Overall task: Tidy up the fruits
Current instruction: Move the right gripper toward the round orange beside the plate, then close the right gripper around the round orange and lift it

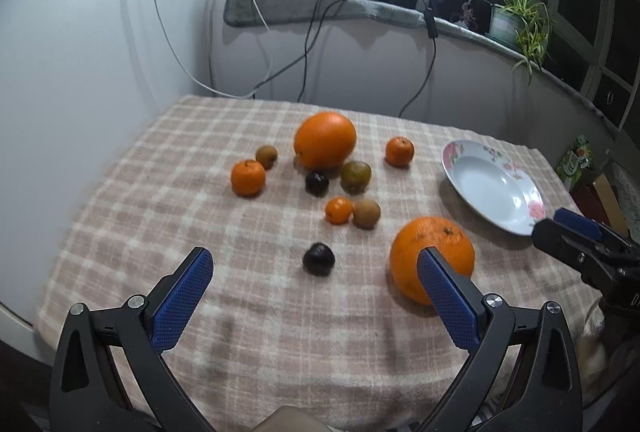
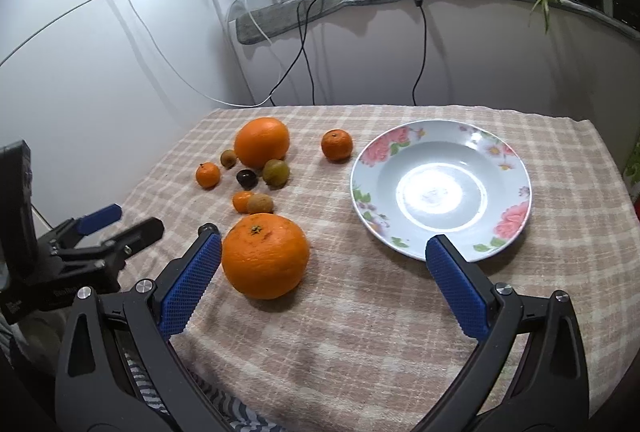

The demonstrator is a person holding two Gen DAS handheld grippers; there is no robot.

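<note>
Orange, near: large orange (image 2: 265, 255) sits on the checked cloth (image 2: 360, 332) of the bench, just beside the left pad of my right tongs (image 2: 324, 252), at about 9 o'clock from the plate.
Plate: flowered plate (image 2: 516, 160) holds nothing; its near rim lies just behind the right pad of the right tongs.
Right tongs: spread wide, holding nothing; the near orange lies off-centre, hard against the left pad.
Left tongs: left tongs (image 1: 316, 264) also spread wide and holding nothing, with a dark fruit (image 1: 318, 258) between the pads, further out.
Fruit, far group: second large orange (image 1: 325, 140), three mandarins, three brownish fruits and another dark one, clustered at 10 to 12 o'clock from the near orange; the small mandarin (image 1: 339, 210) and a brown fruit (image 1: 366, 213) touch.
Risk, grip: I judge that closing the right tongs from here would catch the orange off-centre and squirt it sideways, since it is round and smooth.
Risk, roll: a nudged orange could run across the cloth into the small touching pair, or toward the near edge.
Risk, plate: the right pad could clip the rim and shift or tip the plate.
Risk, tongs: both tools work close together near the orange; I could knock one against the other.
</note>
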